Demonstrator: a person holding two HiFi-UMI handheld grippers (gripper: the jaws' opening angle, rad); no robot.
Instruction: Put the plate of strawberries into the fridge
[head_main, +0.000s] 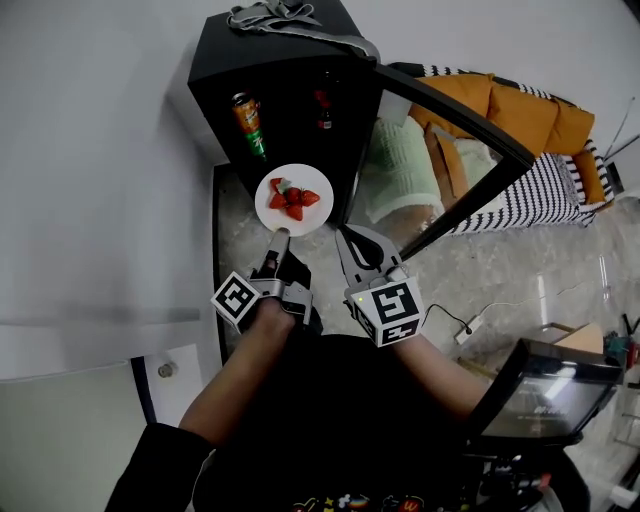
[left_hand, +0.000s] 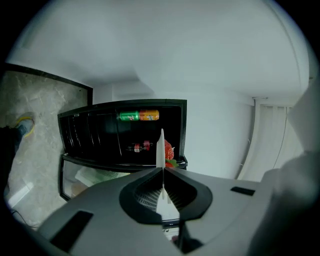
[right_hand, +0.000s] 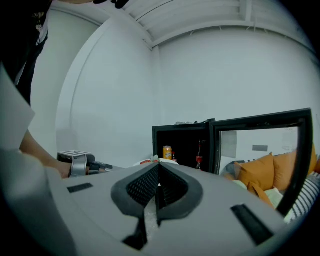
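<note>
Closest to the head camera are the person's dark sleeves, and just beyond them the two tools I am steering. The left hand-held gripper (head_main: 278, 238) is clenched on the near rim of the white plate (head_main: 316, 214), which its own view shows edge-on between the jaws. The right hand-held gripper (head_main: 343, 233) is pressed closed with nothing in it, just beside the plate.

The plate hangs in the air at the mouth of the black mini fridge (head_main: 225, 60), whose glass door (head_main: 450, 110) stands open. It is not yet on a shelf. A soda can (head_main: 249, 122) and small bottles (head_main: 323, 105) sit inside.

I judge the plate stiff, light and smooth-rimmed. Held by one edge it will want to droop, and the loose strawberries (head_main: 292, 200) could roll. I would keep it level, with the free jaws under the far rim.
</note>
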